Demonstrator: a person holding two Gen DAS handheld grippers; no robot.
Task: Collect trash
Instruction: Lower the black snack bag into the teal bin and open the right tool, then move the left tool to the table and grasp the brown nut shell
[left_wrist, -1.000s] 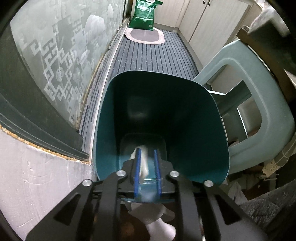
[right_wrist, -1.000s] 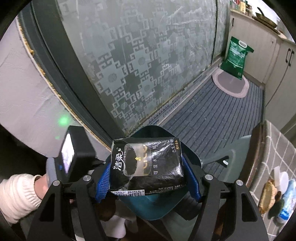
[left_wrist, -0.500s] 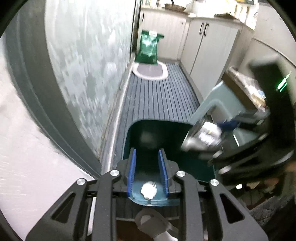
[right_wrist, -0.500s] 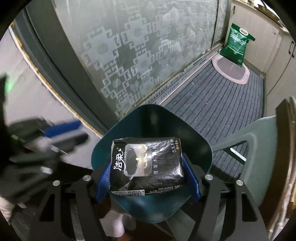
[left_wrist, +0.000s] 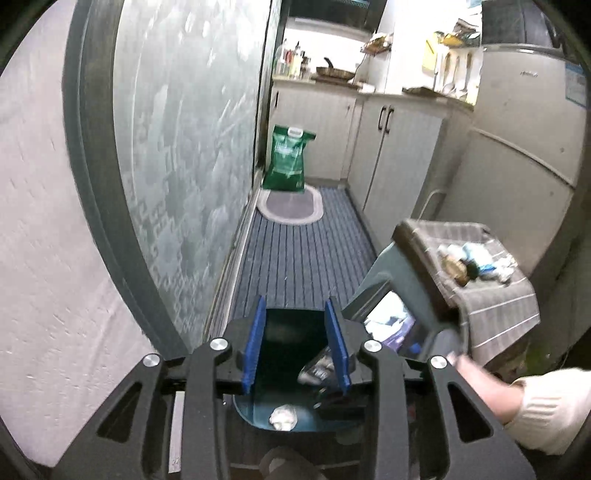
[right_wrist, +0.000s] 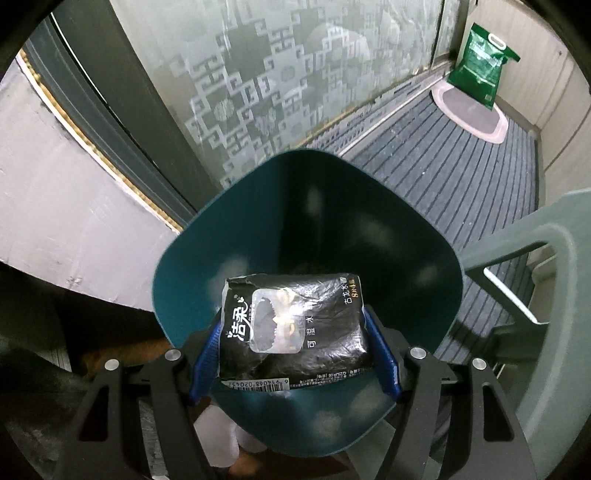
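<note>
Pinching black tissue pack (right_wrist: 295, 328), right tongs (right_wrist: 295, 354) over bin (right_wrist: 369, 229); left tongs (left_wrist: 297, 347) opening, empty.

Your right gripper (left_wrist: 325, 384) is mostly hidden behind the left one's finger (left_wrist: 337, 341) in the left view, blurred. The pack (right_wrist: 293, 330) covers part of the bin (right_wrist: 406, 240) floor. Items on the cloth-covered table (left_wrist: 491, 306) are too small to identify. The sleeve (left_wrist: 543, 410) is cut off at the edge.

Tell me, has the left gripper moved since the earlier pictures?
Yes. The left gripper has risen away from the teal plastic bin, which looks smaller below, and its jaws are opening, empty.
</note>
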